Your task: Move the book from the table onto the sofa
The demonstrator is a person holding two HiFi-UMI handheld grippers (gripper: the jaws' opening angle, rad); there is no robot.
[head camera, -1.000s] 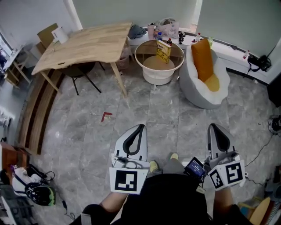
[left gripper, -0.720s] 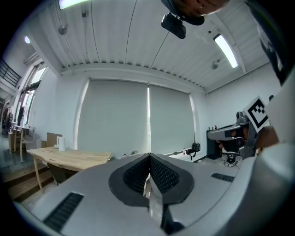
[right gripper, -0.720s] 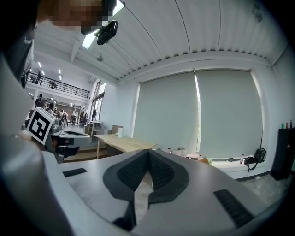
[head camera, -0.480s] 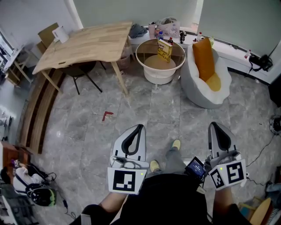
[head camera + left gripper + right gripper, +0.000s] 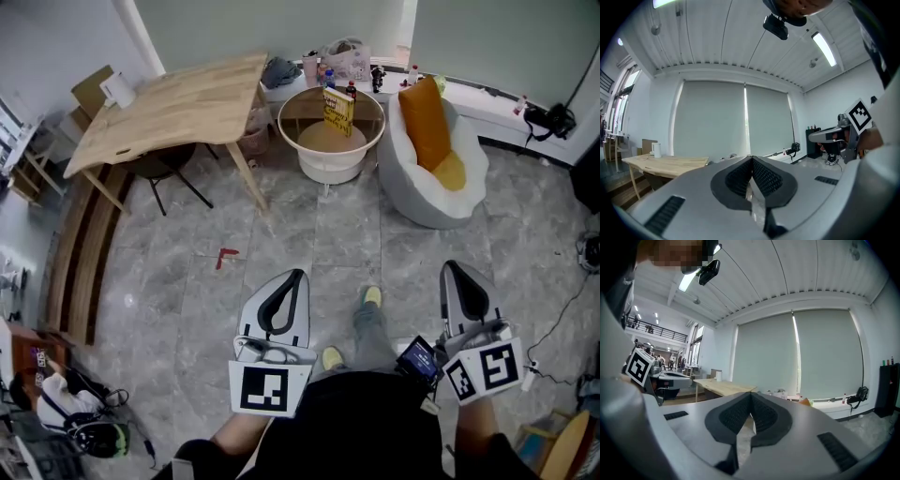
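A yellow book (image 5: 338,110) stands upright on the round white side table (image 5: 328,160) at the far side of the room. To its right is the white sofa chair (image 5: 431,192) with orange cushions (image 5: 427,122). My left gripper (image 5: 297,275) and right gripper (image 5: 454,267) are held low in front of the person's body, far from the book, over the grey tiled floor. Both have their jaws together with nothing between them, as the left gripper (image 5: 751,158) and right gripper (image 5: 750,393) views show. The book is hidden behind the jaws in both gripper views.
A large wooden table (image 5: 173,98) with a dark chair under it stands at the back left. A red mark (image 5: 225,256) lies on the floor. Bags and a helmet (image 5: 80,427) sit at the lower left. Cables and a black device (image 5: 548,120) lie at the right. The person's shoes (image 5: 372,296) show between the grippers.
The whole view has shifted slightly toward the round table and sofa, and one foot has stepped forward. Both grippers stay shut and in the same pose.
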